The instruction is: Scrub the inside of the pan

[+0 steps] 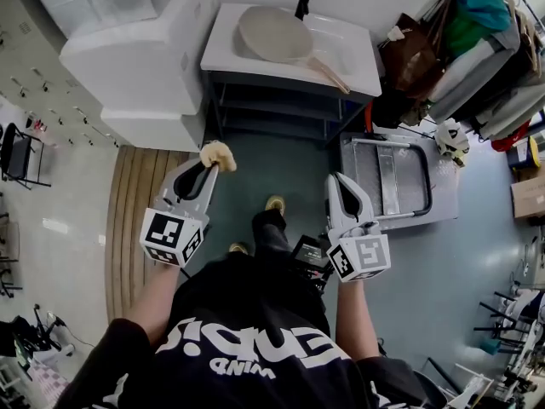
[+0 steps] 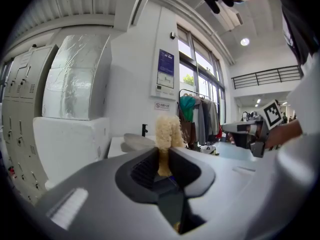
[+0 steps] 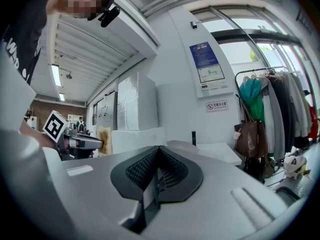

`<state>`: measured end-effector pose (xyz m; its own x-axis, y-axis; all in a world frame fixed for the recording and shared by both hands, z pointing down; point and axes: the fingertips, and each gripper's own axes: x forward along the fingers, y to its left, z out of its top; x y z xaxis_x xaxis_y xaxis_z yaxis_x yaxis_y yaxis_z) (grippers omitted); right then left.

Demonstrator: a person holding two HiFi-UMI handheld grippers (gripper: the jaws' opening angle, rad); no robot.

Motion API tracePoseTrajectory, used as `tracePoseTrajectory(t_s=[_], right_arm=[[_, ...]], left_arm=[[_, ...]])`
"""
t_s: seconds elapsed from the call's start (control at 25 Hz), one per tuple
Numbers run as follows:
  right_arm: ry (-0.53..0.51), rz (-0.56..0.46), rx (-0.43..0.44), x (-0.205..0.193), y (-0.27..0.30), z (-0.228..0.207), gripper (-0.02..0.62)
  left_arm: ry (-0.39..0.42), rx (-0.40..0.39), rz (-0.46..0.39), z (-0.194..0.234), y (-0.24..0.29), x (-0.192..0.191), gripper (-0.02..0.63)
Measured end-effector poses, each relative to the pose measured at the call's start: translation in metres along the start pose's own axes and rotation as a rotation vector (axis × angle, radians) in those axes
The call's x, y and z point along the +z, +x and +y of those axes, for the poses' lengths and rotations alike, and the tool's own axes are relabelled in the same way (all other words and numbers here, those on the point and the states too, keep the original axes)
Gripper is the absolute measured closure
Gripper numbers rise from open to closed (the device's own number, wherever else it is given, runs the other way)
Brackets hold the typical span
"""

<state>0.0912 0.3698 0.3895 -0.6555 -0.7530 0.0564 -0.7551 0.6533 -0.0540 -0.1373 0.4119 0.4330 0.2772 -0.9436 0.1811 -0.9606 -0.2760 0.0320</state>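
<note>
My left gripper (image 1: 207, 167) is clamped on a tuft of pale, fibrous scrubber (image 1: 217, 154), which sticks out past the jaw tips. My right gripper (image 1: 341, 186) is fully shut with nothing between its ribbed pads. Both point away from me, about level, side by side over the blue-grey floor, and neither touches anything else. The pan (image 1: 272, 34) lies well ahead of them on the white sink unit (image 1: 223, 56), at the far end of the space, left of the black tap (image 1: 302, 2), so the coming move is a reach straight forward. Its round body sits almost dead ahead of the scrubber and a little to the right, which makes my left hand the nearer one to the bowl. The long axis runs along the handle (image 1: 329, 73), which slants from the bowl toward the near right and ends roughly in line with my right gripper. That suggests the right hand would steady the handle while the left brings the scrubber in. The broad face looks turned upward, but I cannot tell from here whether it is the inside.
</note>
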Motion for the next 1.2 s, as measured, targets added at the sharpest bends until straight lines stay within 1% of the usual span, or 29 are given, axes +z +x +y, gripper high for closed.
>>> tracePoseTrajectory(t_s=[0.2,0.44,0.64,0.96,1.2], right_arm=[[0.003,0.008,-0.002,-0.008,0.016,-0.004,0.586],[0.008,0.012,0.008,-0.015,0.048,-0.016,0.586],[-0.009,0.026,0.010,-0.016,0.078,-0.028,0.586],[-0.012,0.037,0.006,-0.014,0.128,-0.064,0.586],[-0.019,0.045,0.016,-0.006,0.166,-0.105,0.586]], left_arm=[[-0.004,0.002,0.010,0.010,0.010,-0.007,0.549],[0.003,0.003,0.011,0.027,0.034,-0.004,0.549],[0.004,0.012,0.016,0.047,0.058,-0.003,0.549],[0.001,0.002,0.009,0.069,0.120,0.011,0.549],[-0.011,0.004,0.009,0.079,0.173,0.028,0.549]])
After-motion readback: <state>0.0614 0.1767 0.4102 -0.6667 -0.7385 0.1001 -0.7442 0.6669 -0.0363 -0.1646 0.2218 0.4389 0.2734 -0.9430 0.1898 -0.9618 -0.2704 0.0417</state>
